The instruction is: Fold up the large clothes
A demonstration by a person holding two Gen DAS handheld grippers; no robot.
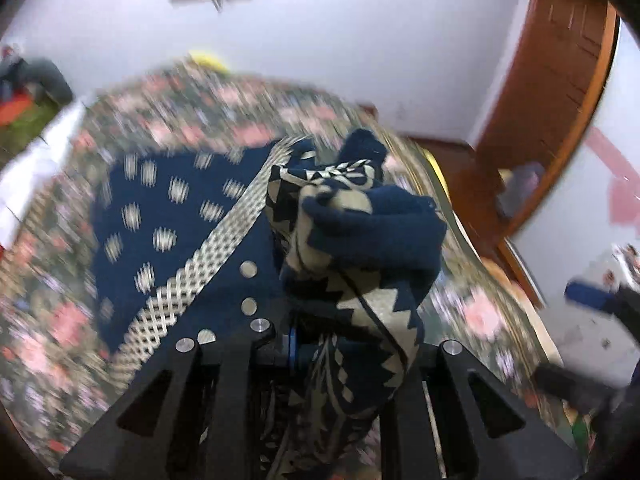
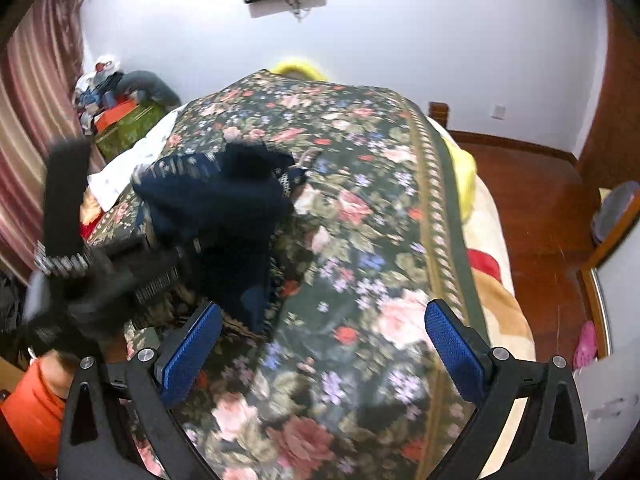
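While the left tool (image 1: 320, 344) pinches the navy patterned garment (image 1: 360, 240), the right tool (image 2: 324, 344) stands spread above the floral bedspread (image 2: 360, 240)

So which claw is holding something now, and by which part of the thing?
The left claw is shut on the navy patterned garment, by a bunched-up fold; which part cannot be told. The right claw is open and holds nothing.

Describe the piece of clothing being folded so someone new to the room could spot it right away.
Find the bed under the floral bedspread. On it lies the navy garment, part spread flat and part bunched in the shut left tongs. Its cream spots, lattice band and zigzag trim set it apart from the pink-flowered cover.
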